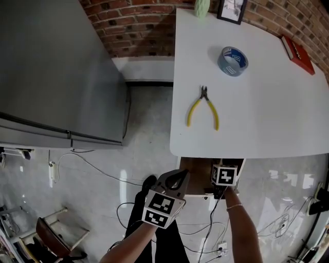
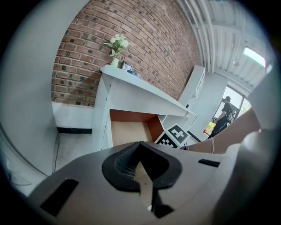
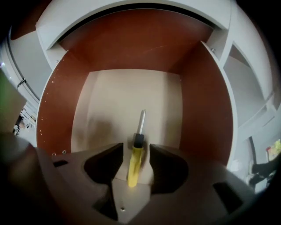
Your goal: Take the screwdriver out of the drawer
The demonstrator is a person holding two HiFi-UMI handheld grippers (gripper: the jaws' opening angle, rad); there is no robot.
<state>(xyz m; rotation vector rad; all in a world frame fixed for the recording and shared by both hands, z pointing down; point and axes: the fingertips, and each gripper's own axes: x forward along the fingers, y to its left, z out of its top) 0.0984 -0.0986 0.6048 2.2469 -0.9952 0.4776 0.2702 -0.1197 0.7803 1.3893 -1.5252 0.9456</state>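
Reaching into open drawer [image 3: 199, 114] with right gripper [image 3: 136, 148], jaws spread, straddling yellow handle of screwdriver [image 3: 134, 165] lying on drawer floor

Judging next move: closing on handle, then lifting clear of drawer walls

Holding left gripper [image 2: 139, 146] pressed together, empty, outside drawer

Hiding drawer inside from head view: tabletop [image 1: 267, 102]; pad contact with handle staying unclear

On my feed I see a white bench [image 1: 267, 128] carrying yellow-handled pliers [image 1: 204, 97] near its middle. A blue tape roll [image 1: 232, 61] lies beyond them and a red book [image 1: 298, 54] at the right edge. A framed picture [image 1: 232, 10] stands beside a vase of flowers [image 2: 117, 44] by the brick wall [image 1: 139, 25]. A grey cabinet [image 1: 56, 72] stands left, and cables [image 1: 103, 172] trail across the floor.
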